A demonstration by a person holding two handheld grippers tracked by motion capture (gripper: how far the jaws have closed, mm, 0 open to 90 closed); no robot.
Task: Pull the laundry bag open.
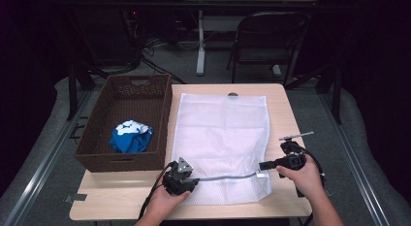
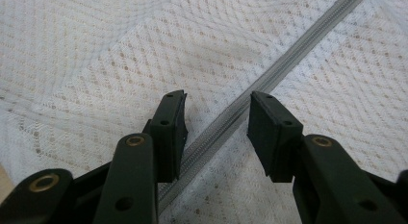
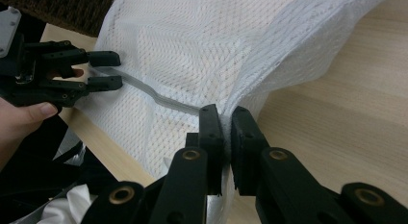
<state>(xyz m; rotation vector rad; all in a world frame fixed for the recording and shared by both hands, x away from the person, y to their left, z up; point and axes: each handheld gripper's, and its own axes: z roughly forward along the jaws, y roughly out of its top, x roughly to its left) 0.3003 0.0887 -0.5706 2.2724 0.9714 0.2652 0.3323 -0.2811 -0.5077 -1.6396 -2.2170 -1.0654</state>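
White mesh laundry bag lies flat on the wooden table, with the grey zipper running along its near end between the two grippers. Left gripper sits at the bag's near left corner, held in the person's left hand, jaws pointing toward the right gripper. In the left gripper view the left gripper has its jaws spread with the zipper passing diagonally between them — pads not pressing on it, mesh visible on both sides of the strip. Right gripper is at the zipper's far end from the left one, held in the right hand, jaws aimed back at the left gripper. In the right gripper view the right gripper has its jaws pressed together, pinching the bag's mesh edge right where the zipper ends; the fabric bunches and lifts a little above the pads. The left gripper shows farther off in that view, jaws parted over the zipper strip. Beyond the left gripper, just beside the bag's left edge, stands a brown woven basket — inside it a crumpled blue and white cloth. Bare table lies to the outer side of the right gripper.
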